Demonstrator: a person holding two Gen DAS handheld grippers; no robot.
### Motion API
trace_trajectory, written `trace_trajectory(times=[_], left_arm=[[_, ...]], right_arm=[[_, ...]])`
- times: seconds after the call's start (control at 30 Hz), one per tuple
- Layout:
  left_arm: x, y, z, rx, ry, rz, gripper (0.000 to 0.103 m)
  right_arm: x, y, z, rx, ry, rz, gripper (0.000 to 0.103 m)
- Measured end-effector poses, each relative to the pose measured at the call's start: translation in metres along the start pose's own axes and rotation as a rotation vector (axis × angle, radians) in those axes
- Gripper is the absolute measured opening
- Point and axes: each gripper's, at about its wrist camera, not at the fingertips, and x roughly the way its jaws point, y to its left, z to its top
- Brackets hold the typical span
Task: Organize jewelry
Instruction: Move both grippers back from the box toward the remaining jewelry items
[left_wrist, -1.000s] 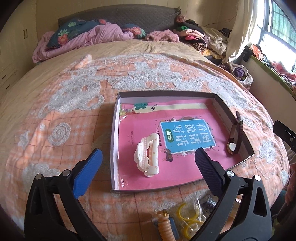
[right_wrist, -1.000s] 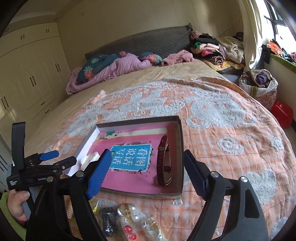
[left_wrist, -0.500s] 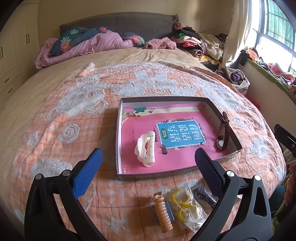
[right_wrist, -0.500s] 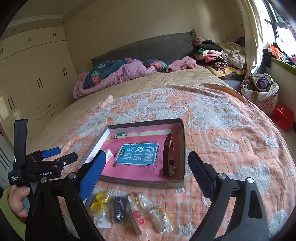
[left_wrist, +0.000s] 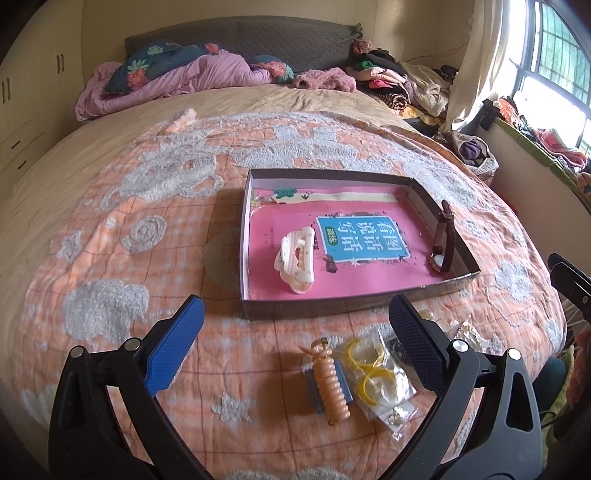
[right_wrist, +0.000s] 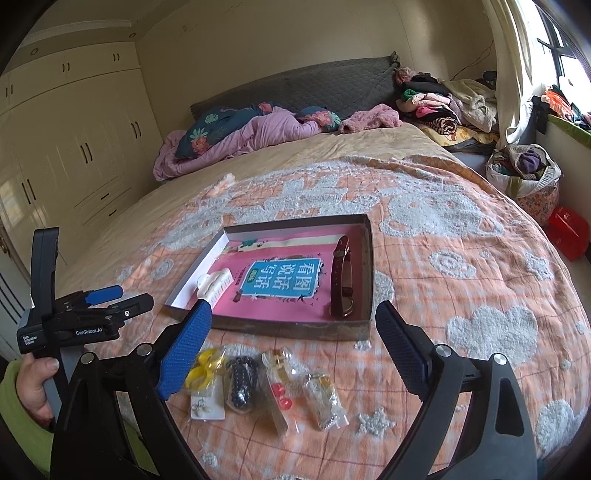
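Right wrist view, bedroom: your right tool (right_wrist: 291, 343) hangs over the near edge of the bed (right_wrist: 461, 258) with its jaws wide apart and nothing between them; they have just been opening. The left tool (left_wrist: 295, 332) is likewise spread and empty. A shallow tray (right_wrist: 288, 328) sits on the quilt with a watch (right_wrist: 341, 280) along its right wall and a white hair claw (right_wrist: 216, 282) at its left. The unsorted jewelry lies just in front of the tray: a bag of yellow rings (right_wrist: 201, 373), a bag of dark beads (right_wrist: 242, 384), a bag with red beads (right_wrist: 280, 391), a bag holding a chain (right_wrist: 321, 398), and, in the left wrist view, a peach spiral hair tie (left_wrist: 332, 384). The step in hand appears to be choosing the next piece. Pick a bag at the row's edge so the pads do not drag a neighbour, since they touch or overlap. Come down steeply, pinch the bulk of the contents rather than loose plastic, which would likely slip, and lift clear of the tray wall before setting it in open pink floor between claw and watch.
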Motion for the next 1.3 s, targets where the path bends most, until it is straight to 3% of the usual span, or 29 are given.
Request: trace_trajectory(times=[0.5,0.73,0.97,1.23,1.3], left_arm=[[0.01,0.009,-0.041,-0.018,0.091,-0.031,0.093],[0.018,0.008,-0.056,-0.039,0.132,-0.084,0.093],[0.025,0.002,-0.063,-0.045,0.161,-0.122,0.075],[0.034,-0.002,-0.069,-0.043,0.186,-0.137,0.069],[0.036,-0.001,-0.07,-0.046,0.186,-0.138,0.063]], right_arm=[[0.009,0.007,-0.033,-0.05,0.095,0.007,0.089],[0.014,0.013,-0.048,-0.083,0.133,0.006,0.089],[0.02,0.016,-0.058,-0.098,0.171,0.014,0.082],[0.031,0.017,-0.068,-0.108,0.212,0.021,0.076],[0.036,0.017,-0.07,-0.111,0.224,0.027,0.074]])
